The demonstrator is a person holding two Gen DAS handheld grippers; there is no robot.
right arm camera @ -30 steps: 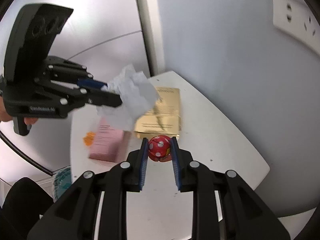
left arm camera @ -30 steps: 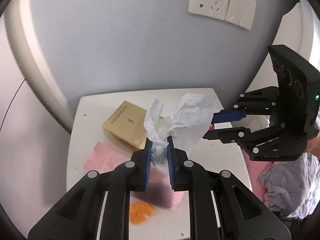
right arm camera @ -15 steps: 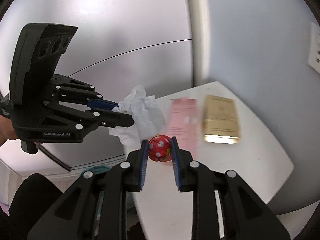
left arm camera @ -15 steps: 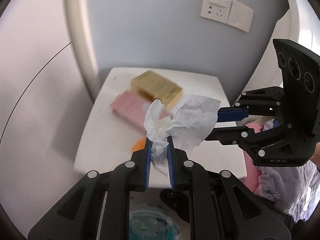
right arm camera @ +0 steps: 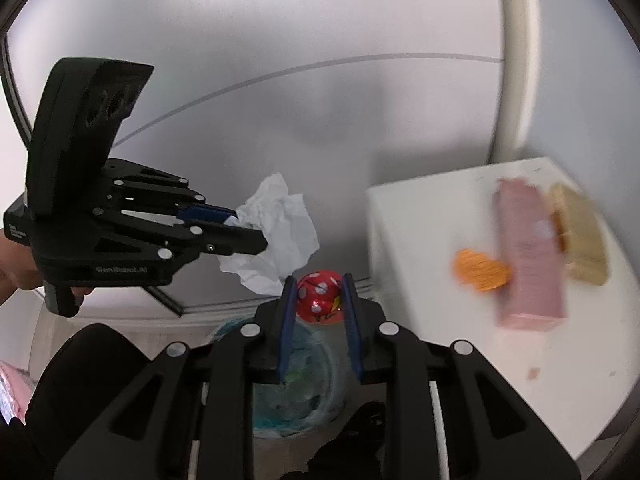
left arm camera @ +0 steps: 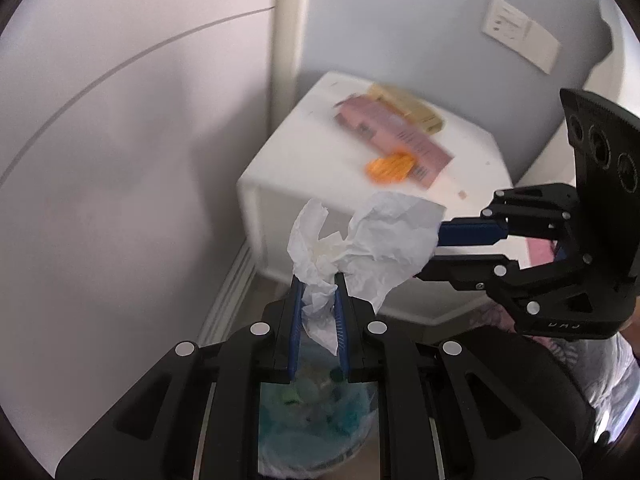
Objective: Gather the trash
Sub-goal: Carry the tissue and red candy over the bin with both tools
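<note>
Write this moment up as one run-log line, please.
left gripper: shut on crumpled paper | right gripper: shut on red ball | both above bin | nothing dropped yet

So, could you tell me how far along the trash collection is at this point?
Done: both pieces are picked up. In hand: the left gripper pinches crumpled white paper and the right gripper a red spotted ball, above the lined bin. Left: dropping both, then perhaps the orange scrap on the white table.
</note>
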